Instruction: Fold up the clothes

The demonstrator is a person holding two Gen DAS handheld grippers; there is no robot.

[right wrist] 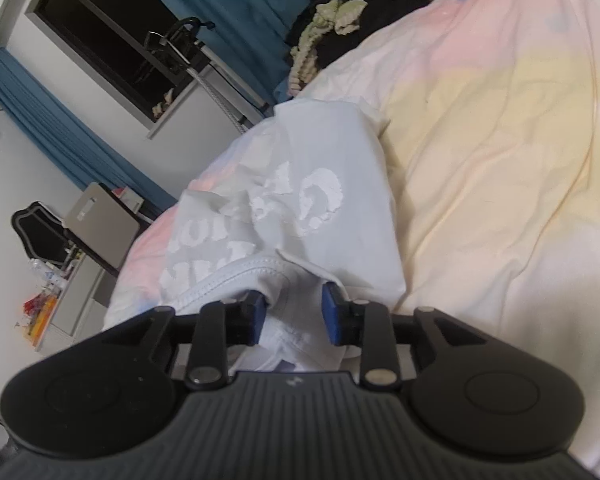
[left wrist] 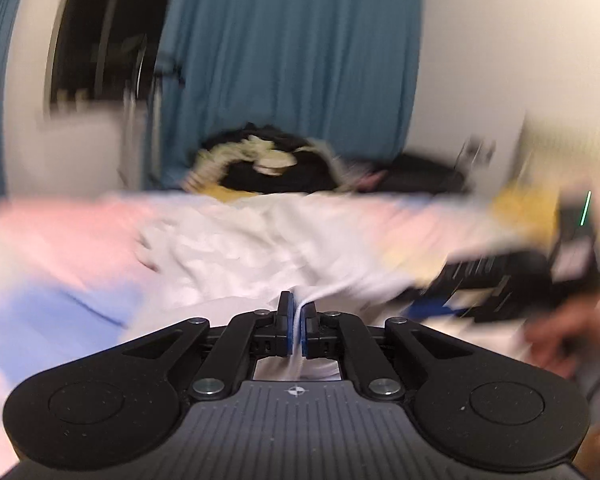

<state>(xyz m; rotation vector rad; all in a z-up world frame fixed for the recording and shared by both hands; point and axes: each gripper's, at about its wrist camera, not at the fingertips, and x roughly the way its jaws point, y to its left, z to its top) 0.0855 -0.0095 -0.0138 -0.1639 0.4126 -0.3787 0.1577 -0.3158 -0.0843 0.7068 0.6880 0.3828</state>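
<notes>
Your left claw (left wrist: 298, 316) pinches the white T-shirt's (right wrist: 300, 200) edge; your right claw (right wrist: 294, 312) sits half-wide around bunched fabric, grip uncertain. The shirt lies crumpled ahead on the bed (right wrist: 500, 160): no fold looks made yet.

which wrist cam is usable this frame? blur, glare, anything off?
Left wrist view: heavy motion blur across the bedding and background; only the left gripper, shut on a white shirt edge, is sharp. Right wrist view: mostly sharp, the shirt's print is readable, right gripper open around fabric, mild softness on the pastel bedspread. Fisheye bends both; no glare.
</notes>
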